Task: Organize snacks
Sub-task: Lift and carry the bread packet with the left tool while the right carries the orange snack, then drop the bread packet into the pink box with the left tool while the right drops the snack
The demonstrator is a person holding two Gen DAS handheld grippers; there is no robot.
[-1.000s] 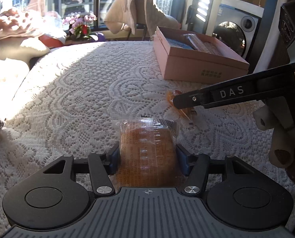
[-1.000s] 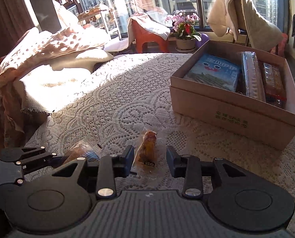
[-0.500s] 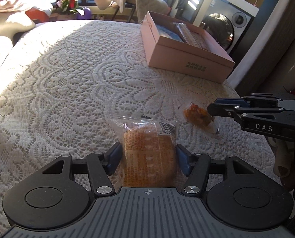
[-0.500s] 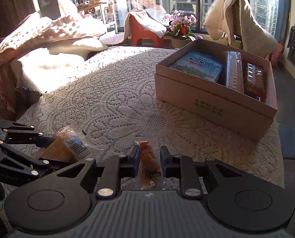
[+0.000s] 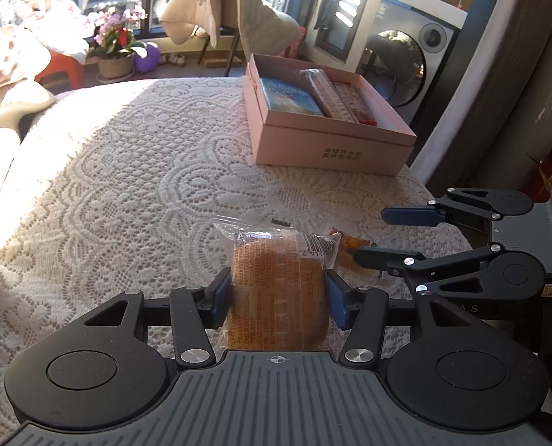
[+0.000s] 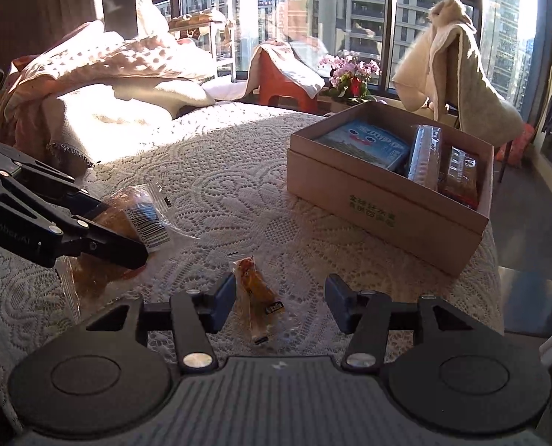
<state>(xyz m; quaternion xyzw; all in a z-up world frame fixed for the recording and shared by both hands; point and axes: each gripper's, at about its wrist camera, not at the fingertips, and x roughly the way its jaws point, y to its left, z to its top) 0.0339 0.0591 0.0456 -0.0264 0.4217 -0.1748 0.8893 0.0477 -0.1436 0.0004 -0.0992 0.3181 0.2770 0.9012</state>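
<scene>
The light, squashy cake packet (image 5: 279,290) is clasped across its middle by the left gripper (image 5: 279,299), while the slippery small sachet (image 6: 257,293) lies between the right gripper's (image 6: 280,303) parted fingers.

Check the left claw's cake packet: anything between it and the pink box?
Nothing visible. The left claw holds the clear-wrapped brown cake packet, and only bare white lace tablecloth lies between it and the open pink cardboard box.

Lace-covered table (image 6: 239,193) — cardboard box (image 6: 383,208), small orange snack packet (image 6: 257,293) on it.
</scene>
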